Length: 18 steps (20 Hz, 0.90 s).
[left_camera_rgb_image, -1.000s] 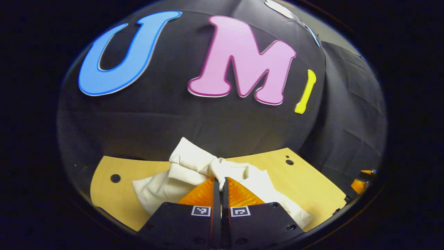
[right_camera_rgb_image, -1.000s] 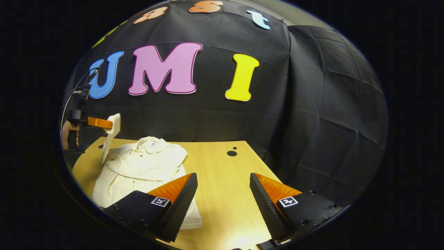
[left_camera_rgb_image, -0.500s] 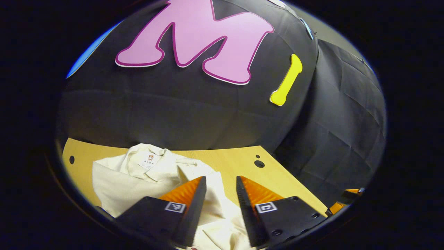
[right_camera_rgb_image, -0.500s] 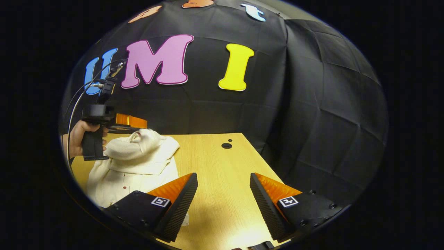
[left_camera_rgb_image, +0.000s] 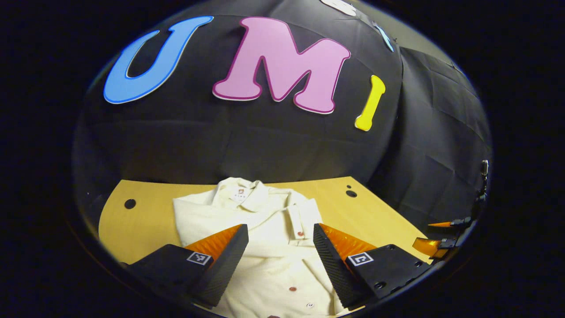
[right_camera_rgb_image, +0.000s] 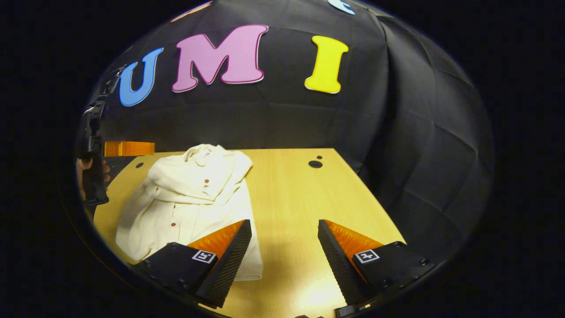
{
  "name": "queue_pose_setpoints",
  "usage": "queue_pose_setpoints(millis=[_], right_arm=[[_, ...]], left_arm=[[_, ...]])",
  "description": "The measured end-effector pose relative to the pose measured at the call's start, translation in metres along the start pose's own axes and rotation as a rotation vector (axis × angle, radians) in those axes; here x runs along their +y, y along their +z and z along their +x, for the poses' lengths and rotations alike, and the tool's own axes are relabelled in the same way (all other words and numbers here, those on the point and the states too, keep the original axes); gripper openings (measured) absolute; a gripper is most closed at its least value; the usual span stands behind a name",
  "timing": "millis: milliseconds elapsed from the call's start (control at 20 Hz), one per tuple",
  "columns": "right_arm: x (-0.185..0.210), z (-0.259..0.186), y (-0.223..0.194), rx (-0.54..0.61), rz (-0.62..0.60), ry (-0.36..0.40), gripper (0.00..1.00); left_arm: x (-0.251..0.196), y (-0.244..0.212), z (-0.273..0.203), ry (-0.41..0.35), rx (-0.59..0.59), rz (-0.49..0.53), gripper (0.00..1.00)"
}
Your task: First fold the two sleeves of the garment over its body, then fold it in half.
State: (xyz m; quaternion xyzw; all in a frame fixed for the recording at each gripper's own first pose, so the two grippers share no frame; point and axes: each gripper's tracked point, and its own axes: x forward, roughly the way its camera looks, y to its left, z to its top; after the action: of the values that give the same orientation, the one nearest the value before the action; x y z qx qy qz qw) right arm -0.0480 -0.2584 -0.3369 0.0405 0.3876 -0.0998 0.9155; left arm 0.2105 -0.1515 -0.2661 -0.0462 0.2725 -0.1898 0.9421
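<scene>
My left gripper [left_camera_rgb_image: 280, 234] and right gripper [right_camera_rgb_image: 284, 232] both hung wide open, holding nothing; the garment [right_camera_rgb_image: 190, 198] lay on the counter [right_camera_rgb_image: 309, 198], sleeves folded over, seemingly ready for halving.

Left gripper [left_camera_rgb_image: 280, 234]: two wedge-shaped fingers with ribbed inner faces, each mounted on a black block with a small square black-and-white marker on top and round screws near its outer edge. Right gripper [right_camera_rgb_image: 284, 229]: same build, same markers, screws visible on the right block. In the right gripper view, a hand [right_camera_rgb_image: 86, 170] grips a black pistol-style handle with thin cables above.
</scene>
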Motion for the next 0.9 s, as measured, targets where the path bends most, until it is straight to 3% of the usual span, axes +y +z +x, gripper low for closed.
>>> queue_pose_setpoints(millis=[200, 450, 600, 700, 750, 900], right_arm=[[0.019, 0.010, -0.047, 0.138, -0.041, 0.034, 0.98], [0.032, 0.017, -0.097, 0.289, -0.030, 0.073, 0.98], [0.034, 0.023, -0.119, 0.352, 0.009, 0.072, 0.98], [0.032, 0.027, -0.127, 0.375, 0.029, 0.064, 0.94], [0.033, 0.027, -0.131, 0.387, 0.036, 0.065, 0.87], [0.037, 0.036, -0.128, 0.378, 0.022, 0.071, 0.85]], left_arm=[[0.049, -0.097, -0.065, 0.107, 0.136, 0.025, 0.96], [0.082, -0.212, -0.131, 0.203, 0.360, -0.055, 0.96], [0.089, -0.241, -0.145, 0.234, 0.427, -0.092, 0.97], [0.087, -0.248, -0.143, 0.228, 0.446, -0.097, 0.96], [0.086, -0.250, -0.140, 0.225, 0.459, -0.099, 0.95], [0.084, -0.250, -0.130, 0.222, 0.469, -0.062, 0.92]])
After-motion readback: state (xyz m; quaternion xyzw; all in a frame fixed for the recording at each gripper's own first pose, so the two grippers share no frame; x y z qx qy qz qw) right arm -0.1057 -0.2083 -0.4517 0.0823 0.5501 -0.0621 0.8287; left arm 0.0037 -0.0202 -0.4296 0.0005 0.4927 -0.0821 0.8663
